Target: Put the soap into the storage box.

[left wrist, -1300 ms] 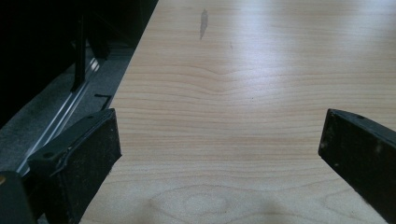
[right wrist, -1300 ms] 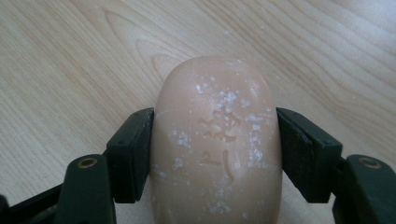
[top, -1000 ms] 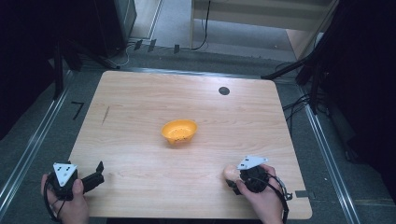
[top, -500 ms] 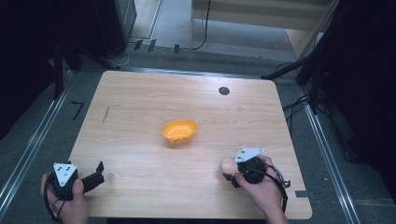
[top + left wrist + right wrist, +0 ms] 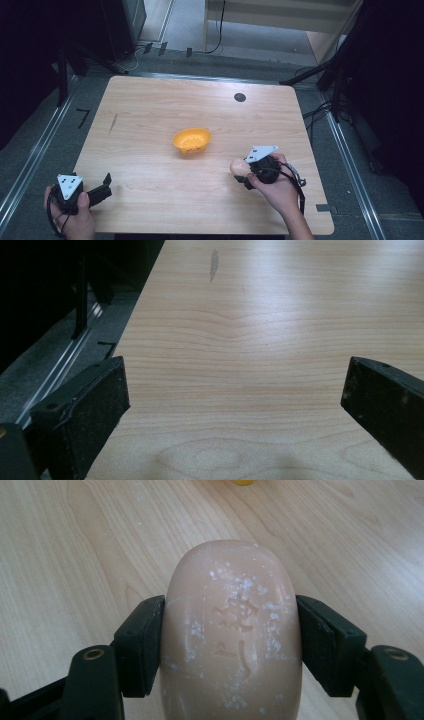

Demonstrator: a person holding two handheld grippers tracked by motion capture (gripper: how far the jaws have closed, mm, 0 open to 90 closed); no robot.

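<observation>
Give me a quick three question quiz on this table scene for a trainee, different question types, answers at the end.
1. True or false: the right gripper is shut on the bar of soap.
2. Multiple choice: the orange bowl sits A) at the table's far left corner, B) near the middle, C) between the left gripper's jaws.
3. Fill in: the left gripper's jaws stand ____ with bare wood between them.

Key: 1 true. 2 B. 3 open.
</observation>
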